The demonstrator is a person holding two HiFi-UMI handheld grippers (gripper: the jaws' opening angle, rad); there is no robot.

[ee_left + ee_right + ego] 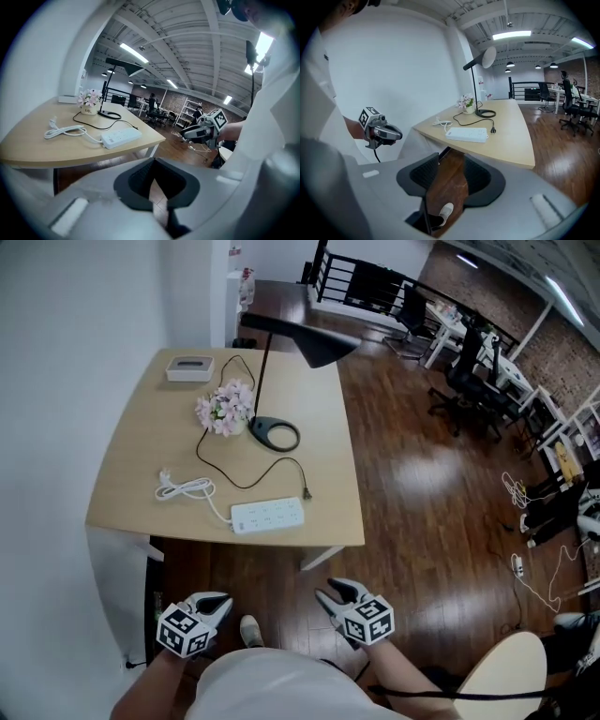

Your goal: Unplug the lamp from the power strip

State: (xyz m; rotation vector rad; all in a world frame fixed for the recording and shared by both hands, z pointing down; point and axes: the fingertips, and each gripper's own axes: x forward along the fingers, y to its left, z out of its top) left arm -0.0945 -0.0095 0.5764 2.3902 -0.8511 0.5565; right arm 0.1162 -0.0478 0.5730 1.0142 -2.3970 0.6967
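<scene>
Looking down in the head view, the lamp [274,433] stands mid-counter [131,474] with its black cord looping toward 6 o'clock. Its plug [306,491] lies bare on the wood at about 2 o'clock of the power strip [268,516], just beside that end and in no socket. Both tongs hang near the person's body, well apart from the counter: the left tongs [223,600] at 7 o'clock, the right tongs [330,592] at 5 o'clock. In the left gripper view the left jaws are drawn nearly together with nothing pinched, only a thin wedge of floor showing between them. The strip sits at 10 o'clock, its sockets too small to read. In the right gripper view the right jaws stand spread and empty over floorboards and a shoe [445,209], and the plug rests loose past the strip's far end. Unplugging looks finished. The sound course is probably to keep both tongs off the cord so nothing drags the lamp or the flower pot [225,411].
</scene>
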